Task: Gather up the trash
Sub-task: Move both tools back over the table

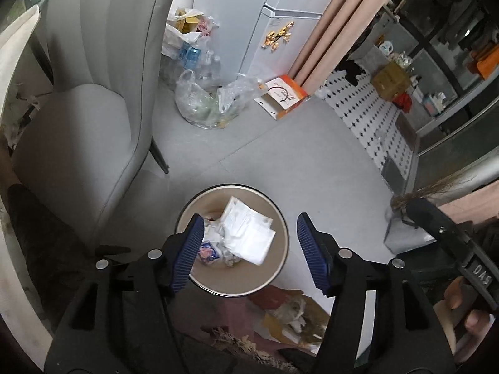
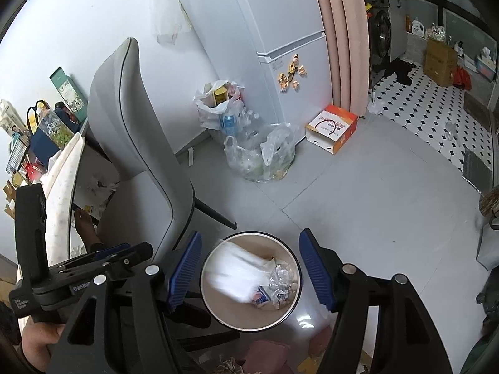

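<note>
Hanging apparently loose, white paper point(image 1: 246, 233) between spread fingers point(image 1: 188, 249) over bin point(image 1: 280, 218).

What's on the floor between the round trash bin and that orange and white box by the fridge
Nothing: between the trash bin and the orange and white box there is only bare grey floor. Both wrist views show it, the right wrist view most clearly.

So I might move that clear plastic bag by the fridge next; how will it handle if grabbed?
The clear bag looks thin and crumpled, so probably floppy and slippery. It slumps on the floor, loosely filled, so likely light, though contents could spill.
</note>
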Tool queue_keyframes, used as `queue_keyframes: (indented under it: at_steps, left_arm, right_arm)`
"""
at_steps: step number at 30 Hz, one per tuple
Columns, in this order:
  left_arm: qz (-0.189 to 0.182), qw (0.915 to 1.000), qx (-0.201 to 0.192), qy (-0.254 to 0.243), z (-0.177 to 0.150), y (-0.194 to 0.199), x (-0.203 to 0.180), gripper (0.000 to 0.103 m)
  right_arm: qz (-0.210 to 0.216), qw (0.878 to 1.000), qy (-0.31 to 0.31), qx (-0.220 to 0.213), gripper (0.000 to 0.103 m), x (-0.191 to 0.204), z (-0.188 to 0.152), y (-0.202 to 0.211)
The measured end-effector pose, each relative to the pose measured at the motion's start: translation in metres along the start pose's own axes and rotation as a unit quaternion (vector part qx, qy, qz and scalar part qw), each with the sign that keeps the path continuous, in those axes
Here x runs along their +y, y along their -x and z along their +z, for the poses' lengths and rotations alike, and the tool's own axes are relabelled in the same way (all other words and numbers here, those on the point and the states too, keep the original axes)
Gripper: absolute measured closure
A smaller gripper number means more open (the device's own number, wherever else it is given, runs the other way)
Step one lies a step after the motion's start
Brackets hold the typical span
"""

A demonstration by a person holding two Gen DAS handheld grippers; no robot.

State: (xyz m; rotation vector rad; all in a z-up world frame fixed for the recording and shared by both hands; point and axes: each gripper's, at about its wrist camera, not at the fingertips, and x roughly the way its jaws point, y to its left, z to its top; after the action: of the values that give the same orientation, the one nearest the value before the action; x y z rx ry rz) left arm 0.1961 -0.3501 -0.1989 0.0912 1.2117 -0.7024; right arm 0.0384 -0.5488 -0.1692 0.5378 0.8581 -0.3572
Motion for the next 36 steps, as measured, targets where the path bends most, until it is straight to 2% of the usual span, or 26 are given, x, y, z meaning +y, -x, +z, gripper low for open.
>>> queue_keyframes:
  at_steps: [2,6,9,15,23,36]
  left_arm:
    - [-0.004,0.9999,-0.01,0.003,0.001,0.011,0.002,0.029]
    - [0.011,0.9992,-0.036,0.016,0.004,0.037,0.012,0.011]
    - [0.026,0.9975,-0.058,0.03,0.006,0.062,0.025,0.008]
    - [0.046,0.9908,-0.112,0.06,0.005,0.117,0.06,0.006]
    - [0.069,0.9774,-0.175,0.097,-0.005,0.186,0.107,0.006]
    - [0.11,0.955,-0.235,0.144,-0.05,0.261,0.182,0.006]
  right_arm:
    - [0.003,1.0,0.002,-0.003,0.038,0.002,0.0,0.004]
    - [0.008,1.0,0.006,-0.016,0.028,0.014,0.002,0.012]
    - [0.012,1.0,0.014,-0.023,0.023,0.029,0.003,0.015]
    - [0.022,0.998,0.034,-0.046,0.008,0.066,0.005,0.026]
    - [0.046,0.994,0.081,-0.057,0.008,0.13,0.001,0.041]
    - [0.105,0.98,0.163,-0.055,0.008,0.246,-0.027,0.055]
